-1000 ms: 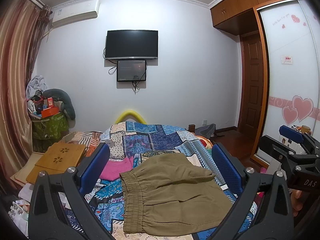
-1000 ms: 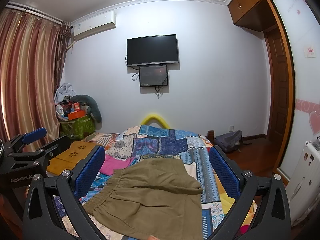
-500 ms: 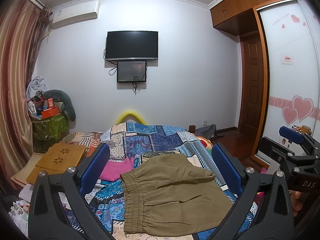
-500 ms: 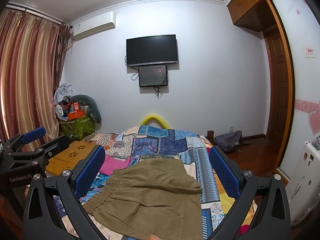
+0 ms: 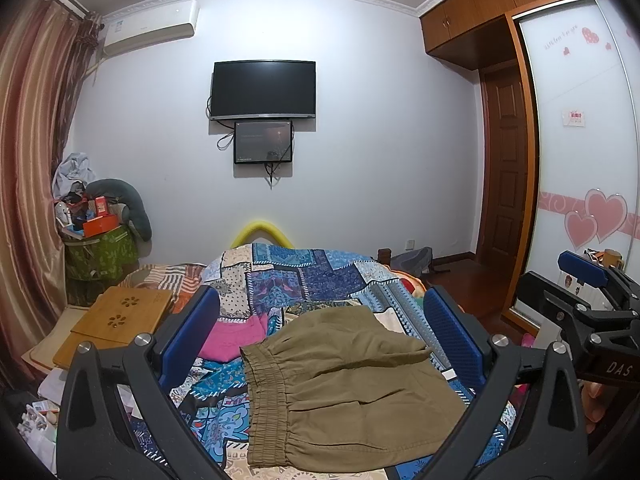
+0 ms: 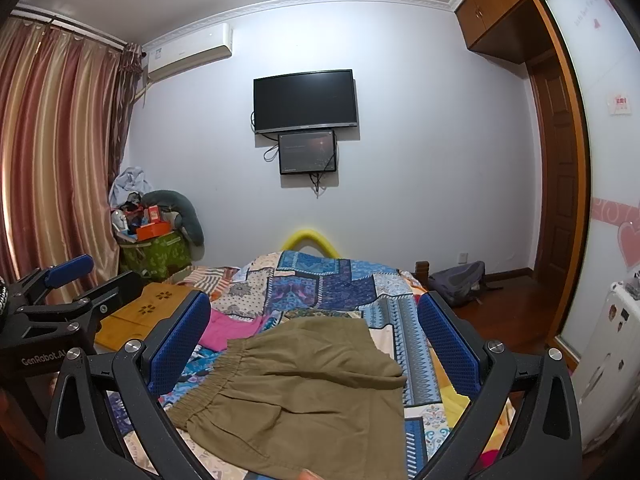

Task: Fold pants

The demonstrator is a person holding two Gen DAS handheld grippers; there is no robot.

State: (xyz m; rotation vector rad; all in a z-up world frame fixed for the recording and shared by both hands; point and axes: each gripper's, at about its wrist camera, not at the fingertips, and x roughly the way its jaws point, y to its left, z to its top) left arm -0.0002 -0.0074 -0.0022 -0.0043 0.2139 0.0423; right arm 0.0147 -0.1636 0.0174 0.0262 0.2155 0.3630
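Observation:
The olive-green pants lie folded on the patchwork bedspread, elastic waistband to the left. They also show in the right wrist view. My left gripper is open and empty, held above the pants. My right gripper is open and empty too, above the pants. The right gripper shows at the right edge of the left wrist view. The left gripper shows at the left edge of the right wrist view.
A pink garment lies left of the pants. A wooden lap tray sits at the bed's left side. A green bin of clutter stands by the curtain. A backpack lies on the floor; wardrobe doors on the right.

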